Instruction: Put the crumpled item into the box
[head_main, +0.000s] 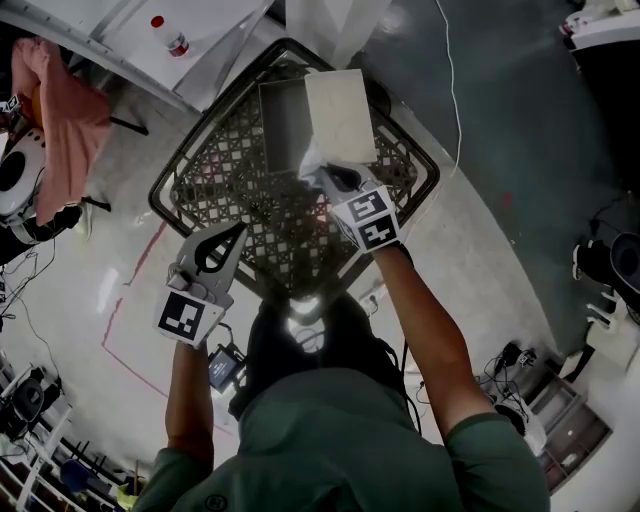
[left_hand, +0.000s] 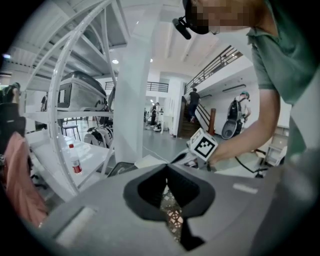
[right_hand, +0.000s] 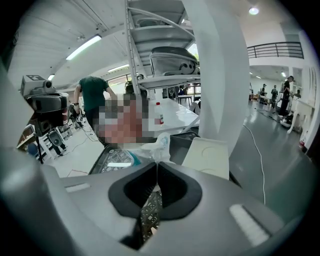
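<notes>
A white crumpled item (head_main: 308, 160) hangs pinched at the tips of my right gripper (head_main: 318, 176), which is shut on it. It sits just at the near edge of a dark open box (head_main: 285, 125) whose white lid (head_main: 340, 112) stands up on the right. In the right gripper view the crumpled item (right_hand: 158, 145) sticks up from my right gripper (right_hand: 156, 163), with the box (right_hand: 181, 145) and lid (right_hand: 212, 157) right behind it. My left gripper (head_main: 238, 232) is shut and holds nothing, low over the left near side of the mesh table (head_main: 225, 170). Its jaw tips meet in the left gripper view too (left_hand: 166, 167).
The box stands on a dark round wire-mesh table. A white bench with a red-capped bottle (head_main: 172, 38) is at the back left, next to a pink cloth (head_main: 60, 110). A white column (right_hand: 220, 75) rises behind the box. Cables and gear lie on the floor at the right.
</notes>
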